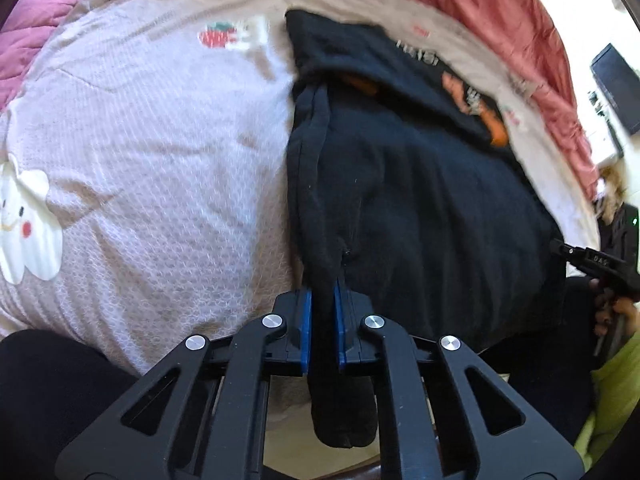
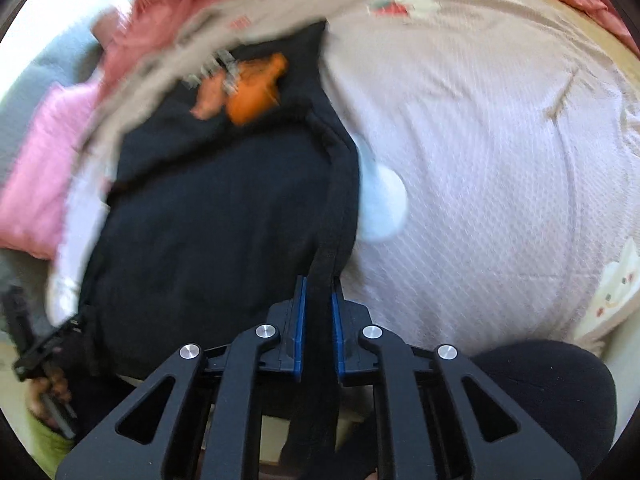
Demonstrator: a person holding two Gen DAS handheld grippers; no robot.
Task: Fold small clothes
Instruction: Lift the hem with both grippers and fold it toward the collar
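Black cotton garment with orange print (image 1: 420,184), spread on the pale textured bed cover (image 1: 160,184), long axis running away from both wrists. Left tongs (image 1: 322,304) and right tongs (image 2: 319,300) each clench a near corner of its hem, equally near; the fold should go forward.

You're over a bed spread with a pale cartoon-print sheet (image 1: 160,184), a pink quilt (image 1: 36,36) and rust-red blanket (image 1: 520,32) bunched behind, daylight glaring, perhaps from a window.
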